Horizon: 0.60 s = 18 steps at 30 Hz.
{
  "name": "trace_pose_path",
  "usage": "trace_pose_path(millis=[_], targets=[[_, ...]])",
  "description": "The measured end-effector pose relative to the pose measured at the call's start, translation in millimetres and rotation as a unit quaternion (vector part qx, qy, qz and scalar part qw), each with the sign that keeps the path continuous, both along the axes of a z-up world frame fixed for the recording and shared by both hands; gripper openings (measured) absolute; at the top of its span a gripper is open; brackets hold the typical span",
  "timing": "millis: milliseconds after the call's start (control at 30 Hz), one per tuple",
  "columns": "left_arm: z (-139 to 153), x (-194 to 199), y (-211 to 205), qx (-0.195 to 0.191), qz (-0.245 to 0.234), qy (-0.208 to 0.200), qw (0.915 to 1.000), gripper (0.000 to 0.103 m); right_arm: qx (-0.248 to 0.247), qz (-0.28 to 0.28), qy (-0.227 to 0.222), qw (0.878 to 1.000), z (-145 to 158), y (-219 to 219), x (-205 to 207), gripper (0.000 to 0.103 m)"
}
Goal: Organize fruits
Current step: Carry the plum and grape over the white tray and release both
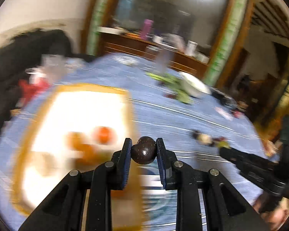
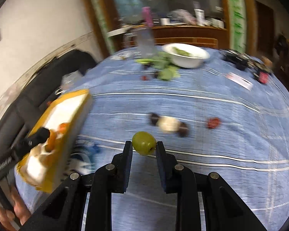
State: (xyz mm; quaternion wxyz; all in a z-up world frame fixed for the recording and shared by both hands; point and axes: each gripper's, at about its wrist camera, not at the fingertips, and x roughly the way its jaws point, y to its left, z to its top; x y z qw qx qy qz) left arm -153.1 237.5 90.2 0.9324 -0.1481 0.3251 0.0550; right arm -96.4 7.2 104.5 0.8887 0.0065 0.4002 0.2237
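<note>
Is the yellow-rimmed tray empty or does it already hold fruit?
Not empty. The tray holds several orange fruits on its white floor; blur hides their exact number and kind.

Glossy dark fruit [image 1: 144, 150]; woven blue tablecloth [image 2: 202, 104]

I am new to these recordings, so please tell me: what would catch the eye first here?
Each hand-held gripper holds a small fruit: the left a dark brown one, the right a green one. A yellow-rimmed white tray with orange fruits lies left on the blue cloth.
</note>
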Motion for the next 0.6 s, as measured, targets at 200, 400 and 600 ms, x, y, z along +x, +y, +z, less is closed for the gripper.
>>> trace_pose_path(millis=[200, 400, 600], targets=[[-18, -23, 60, 0.019, 0.083, 0.038, 0.9957, 0.024, -0.015, 0.096, -0.003, 0.995, 1, 90, -21, 0.027], [-31, -37, 87, 0.009, 0.103, 0.051, 0.9933, 0.024, -0.049, 0.161, -0.005, 0.986, -13, 162, -35, 0.027], [-39, -38, 93, 0.003, 0.102, 0.055, 0.9933, 0.024, -0.09, 0.178, -0.015, 0.98, -29, 196, -36, 0.027]])
